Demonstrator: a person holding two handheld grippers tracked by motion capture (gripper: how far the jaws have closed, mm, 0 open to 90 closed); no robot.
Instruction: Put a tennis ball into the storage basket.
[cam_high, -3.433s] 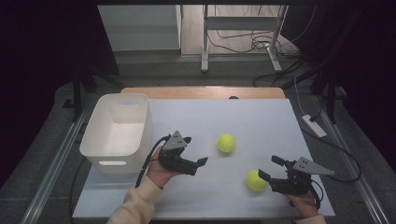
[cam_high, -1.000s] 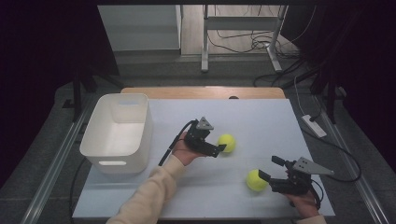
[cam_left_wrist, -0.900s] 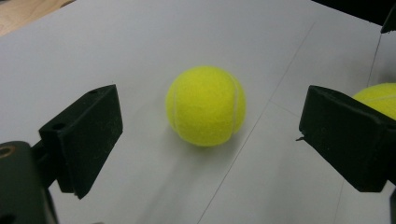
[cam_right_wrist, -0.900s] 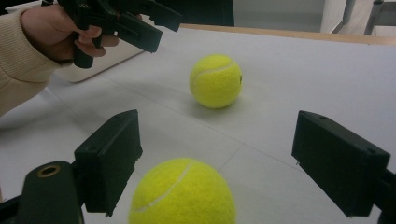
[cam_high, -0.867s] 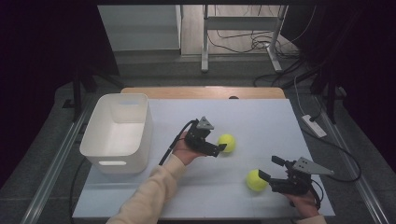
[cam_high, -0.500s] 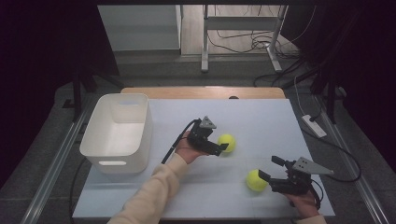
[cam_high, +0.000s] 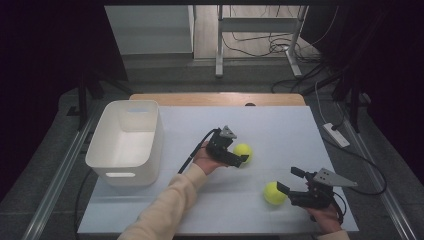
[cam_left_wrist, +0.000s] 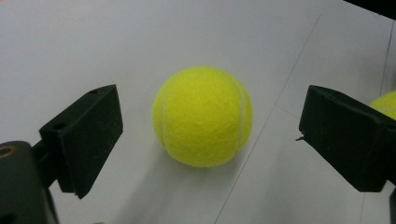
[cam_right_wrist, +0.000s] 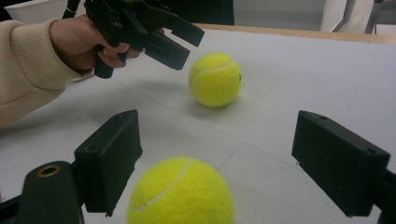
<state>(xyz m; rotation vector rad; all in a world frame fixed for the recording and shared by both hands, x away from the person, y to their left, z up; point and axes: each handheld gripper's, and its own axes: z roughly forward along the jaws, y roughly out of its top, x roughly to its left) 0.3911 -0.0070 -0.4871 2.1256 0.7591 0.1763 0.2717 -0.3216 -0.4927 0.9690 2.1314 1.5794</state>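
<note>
The person's left tool (cam_high: 239, 157) hangs near the middle of the white table (cam_high: 280, 125), its black jaws spread wide with a fuzzy yellow-green tennis ball (cam_high: 243, 152) sitting on the table just ahead of them. From above, the jaws and ball look almost joined, but the left gripper view settles it: the ball (cam_left_wrist: 202, 116) sits between and just beyond the two jaw tips, with clear table showing on either side, so nothing is gripped. Toward the table's near right corner, the right tool (cam_high: 292, 183) is likewise released, jaws apart, with a second yellow-green tennis ball (cam_high: 274, 193) resting in front of its tips. The right gripper view shows that ball (cam_right_wrist: 180, 193) low between its own jaws without either pad touching it, and farther off the first ball (cam_right_wrist: 215, 79) with the left tool (cam_right_wrist: 180, 43) poised above and beside it, held by a hand in a cream sleeve (cam_right_wrist: 25, 65). A white plastic bin (cam_high: 127, 140) stands at the table's left edge, well apart from both balls.
</note>
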